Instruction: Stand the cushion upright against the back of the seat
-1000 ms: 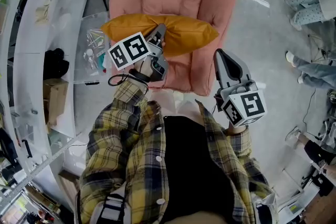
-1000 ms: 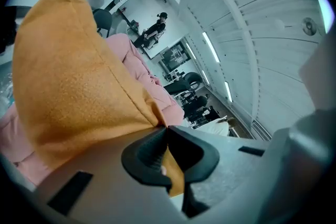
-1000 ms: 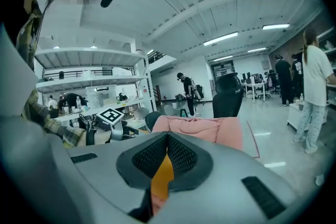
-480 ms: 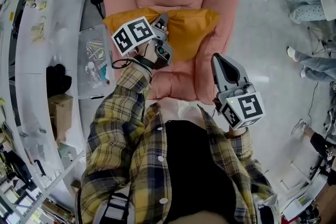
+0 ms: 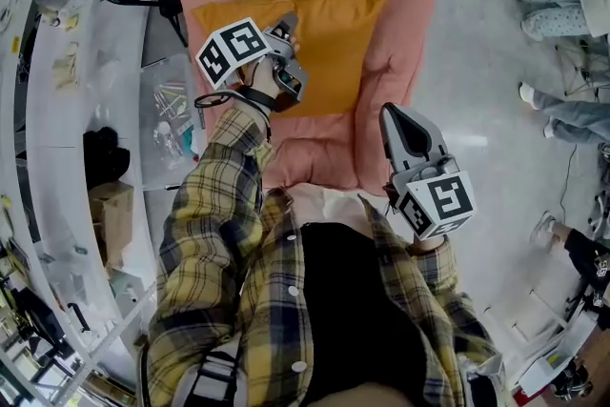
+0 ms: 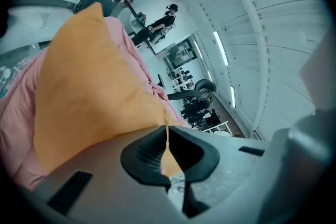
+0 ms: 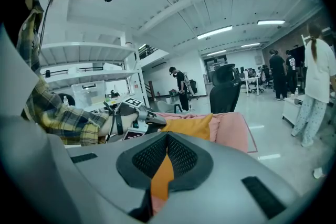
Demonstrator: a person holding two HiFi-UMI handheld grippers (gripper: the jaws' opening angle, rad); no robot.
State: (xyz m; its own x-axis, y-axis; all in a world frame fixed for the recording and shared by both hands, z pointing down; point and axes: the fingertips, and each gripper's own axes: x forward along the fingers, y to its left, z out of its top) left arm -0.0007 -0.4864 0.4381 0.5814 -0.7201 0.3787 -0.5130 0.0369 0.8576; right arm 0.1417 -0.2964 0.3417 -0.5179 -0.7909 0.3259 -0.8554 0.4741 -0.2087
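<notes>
Obs.: the left tongs (image 5: 287,24) are clamped on the orange fabric cushion (image 5: 329,48). In the left gripper view the two black pads of the left tongs (image 6: 167,131) meet on a thin edge of the orange fabric cushion (image 6: 89,86), with only that sliver of fabric between them. The cushion sits at the rear of the pink padded chair (image 5: 400,24), its broad face laid against the chair's back. From the right gripper view the cushion (image 7: 190,126) rises to about the top line of the pink padded chair (image 7: 233,131). We cannot tell whether it is fully upright or leaning. The right tongs (image 5: 394,116) hang over the chair's front right corner, well apart from the cushion. In their own view the pads of the right tongs (image 7: 167,140) touch at the tips and hold nothing; the orange seen in the slot below them is the cushion farther off. The yellow plaid sleeve (image 5: 214,205) reaches forward along the chair's left side. A clear plastic box (image 5: 172,105) of small items stands just beside the chair on the left.
</notes>
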